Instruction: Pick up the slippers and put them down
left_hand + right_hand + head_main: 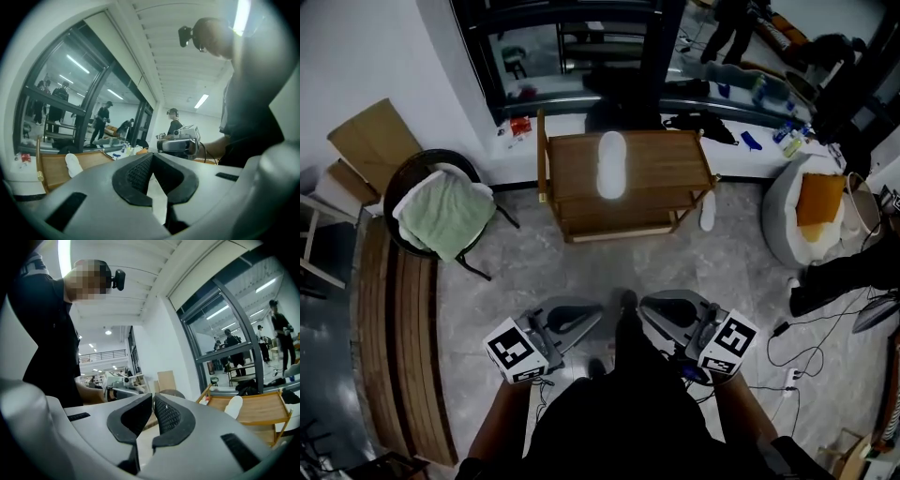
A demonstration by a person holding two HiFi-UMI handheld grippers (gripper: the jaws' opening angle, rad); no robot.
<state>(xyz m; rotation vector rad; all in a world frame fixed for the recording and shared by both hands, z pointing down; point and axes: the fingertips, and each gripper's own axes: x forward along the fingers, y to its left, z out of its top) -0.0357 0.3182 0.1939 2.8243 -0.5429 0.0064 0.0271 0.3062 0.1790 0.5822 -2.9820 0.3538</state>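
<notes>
Plainly, we had not begun the lifting: our left tongs [581, 319] and right tongs [661, 309] were both pressed shut on nothing, held close to the body and well apart from the wooden rack [666, 155]. One white slipper [611, 164] lay along the rack's top; a second slipper [707, 213] rested on the floor [581, 272] just beside the rack's right leg (whether it leaned there we could not tell). By our judgement, the approach, the pick-up and the setting down were all yet to do.

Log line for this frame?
left tongs: shut, empty; right tongs: shut, empty; slipper: on wooden rack; second slipper: floor beside rack
</notes>
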